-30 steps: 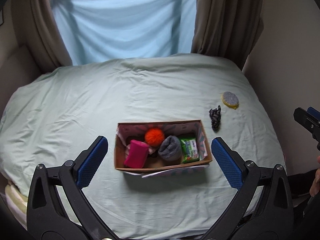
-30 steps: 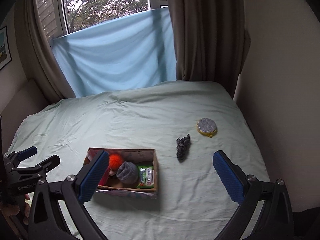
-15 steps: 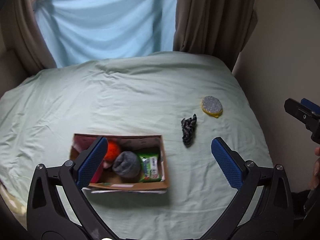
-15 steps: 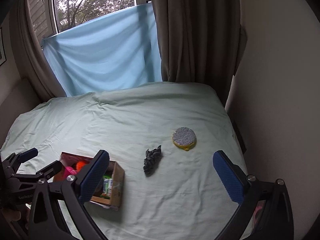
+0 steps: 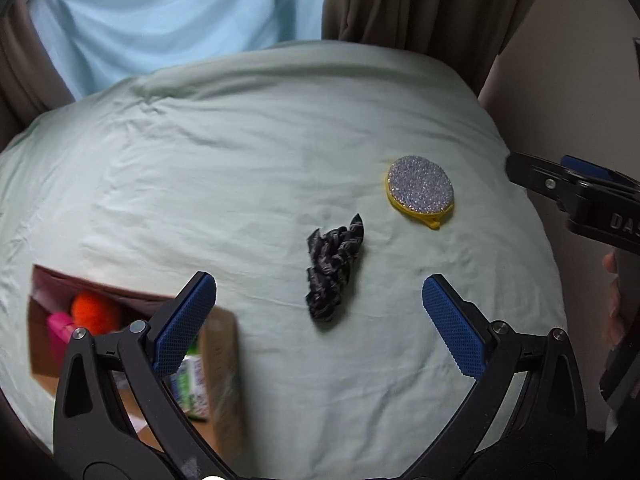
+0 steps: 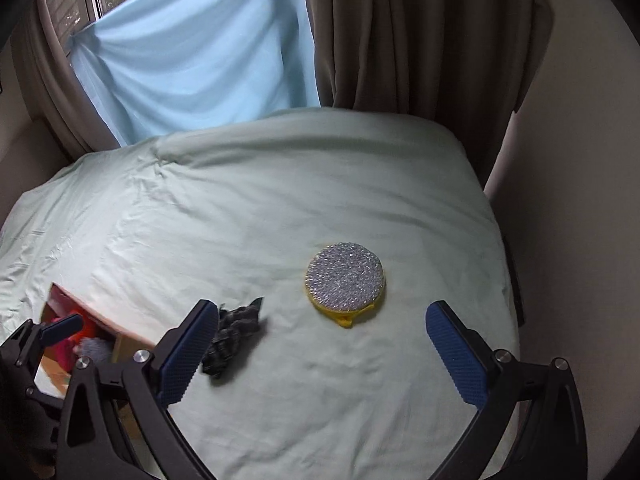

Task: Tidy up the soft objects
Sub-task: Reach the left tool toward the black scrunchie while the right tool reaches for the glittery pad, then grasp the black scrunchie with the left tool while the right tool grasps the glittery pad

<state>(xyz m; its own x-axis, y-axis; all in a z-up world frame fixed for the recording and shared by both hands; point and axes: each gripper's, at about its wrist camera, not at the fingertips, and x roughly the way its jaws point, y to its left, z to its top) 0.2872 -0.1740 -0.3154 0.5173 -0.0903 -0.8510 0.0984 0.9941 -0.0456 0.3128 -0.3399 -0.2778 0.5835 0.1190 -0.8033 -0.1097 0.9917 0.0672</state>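
A crumpled black-and-grey cloth (image 5: 335, 270) lies on the pale green bed sheet, just ahead of my open left gripper (image 5: 320, 308) and centred between its fingers. To its far right sits a round silver sponge with a yellow rim (image 5: 421, 188). In the right wrist view that sponge (image 6: 345, 280) lies ahead of my open right gripper (image 6: 320, 336), and the cloth (image 6: 234, 336) rests beside its left finger. A cardboard box (image 5: 224, 360) at the left holds an orange ball (image 5: 96, 312), a pink item and a green packet. Nothing is held.
The bed (image 6: 240, 208) fills both views, with its right edge close to a cream wall (image 6: 580, 200). Brown curtains (image 6: 420, 40) and a light blue drape (image 6: 192, 52) hang behind the bed. A person's hand (image 5: 614, 308) shows at the right edge.
Both grippers have swung right and moved closer to the bed. The box has slid to the left of both views; the cloth and sponge now look larger and more central.
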